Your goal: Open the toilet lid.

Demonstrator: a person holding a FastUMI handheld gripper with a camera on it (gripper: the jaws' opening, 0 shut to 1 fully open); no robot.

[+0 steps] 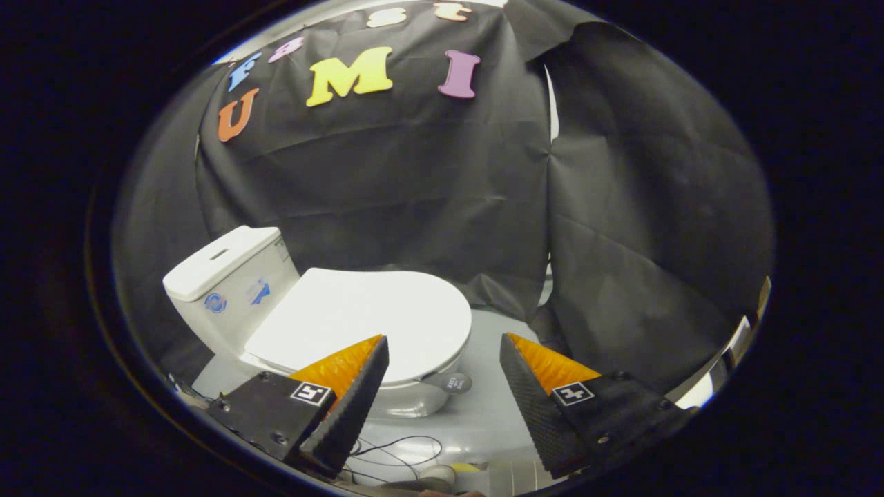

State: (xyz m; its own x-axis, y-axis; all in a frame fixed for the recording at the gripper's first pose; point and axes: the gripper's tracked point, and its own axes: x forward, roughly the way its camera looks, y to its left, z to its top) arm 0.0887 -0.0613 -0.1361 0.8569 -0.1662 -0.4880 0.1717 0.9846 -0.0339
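A small white toilet (414, 400) stands on the grey floor ahead of me, its lid (359, 317) lying flat and closed over the bowl. The white tank (228, 276) rises behind the lid, to the left. My gripper (444, 339) hangs above and in front of the bowl's front edge, open, with nothing between its fingers. The left fingertip (359, 366) overlaps the near rim of the lid in the view; the right fingertip (535, 366) is off to the right over bare floor. I cannot tell whether the left finger touches the lid.
Black cloth walls close in behind the toilet and on the right. The grey floor (483, 414) runs around the bowl. Thin black wires (400, 449) and a small round object (436, 473) lie on the floor just below the fingers.
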